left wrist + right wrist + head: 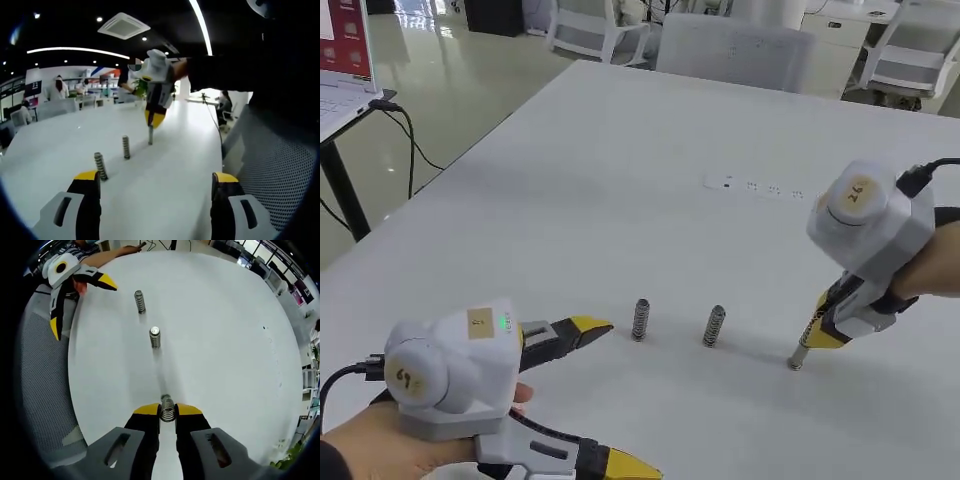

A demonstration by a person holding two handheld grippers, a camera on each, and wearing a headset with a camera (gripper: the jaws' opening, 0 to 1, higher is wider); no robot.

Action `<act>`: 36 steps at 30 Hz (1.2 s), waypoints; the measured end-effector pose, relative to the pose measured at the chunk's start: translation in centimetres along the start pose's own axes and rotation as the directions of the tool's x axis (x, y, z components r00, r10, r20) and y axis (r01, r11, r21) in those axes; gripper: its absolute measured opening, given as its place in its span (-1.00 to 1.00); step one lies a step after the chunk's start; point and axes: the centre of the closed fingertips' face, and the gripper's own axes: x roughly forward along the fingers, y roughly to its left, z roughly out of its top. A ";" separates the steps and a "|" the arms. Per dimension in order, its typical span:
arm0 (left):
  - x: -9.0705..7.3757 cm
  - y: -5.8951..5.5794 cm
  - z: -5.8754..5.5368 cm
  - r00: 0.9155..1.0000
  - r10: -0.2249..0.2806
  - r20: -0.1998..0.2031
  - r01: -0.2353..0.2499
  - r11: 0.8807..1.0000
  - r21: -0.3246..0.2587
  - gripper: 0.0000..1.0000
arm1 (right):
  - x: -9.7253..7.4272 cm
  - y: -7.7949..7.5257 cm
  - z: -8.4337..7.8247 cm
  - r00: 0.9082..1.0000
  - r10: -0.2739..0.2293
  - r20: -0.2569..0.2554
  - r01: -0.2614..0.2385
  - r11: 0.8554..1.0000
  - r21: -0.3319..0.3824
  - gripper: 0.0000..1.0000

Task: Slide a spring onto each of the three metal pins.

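Note:
Three metal pins stand in a row on the white table. The left pin and the middle pin each carry a coiled spring. Over the right pin, my right gripper is shut on a third spring, which sits on that pin. From the right gripper view, the middle spring and the far spring line up ahead. My left gripper is open with nothing in it, at the table's near edge just short of the left pin.
A flush power socket strip lies in the table top beyond the pins. White chairs stand at the far edge. A laptop sits on a side desk at the left, with cables hanging.

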 end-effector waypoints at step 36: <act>0.2 -0.4 -0.1 1.000 -0.008 -0.018 0.008 1.000 0.003 0.70 | 3.4 -0.4 -1.2 1.000 0.024 -0.018 -0.023 0.999 0.049 -0.82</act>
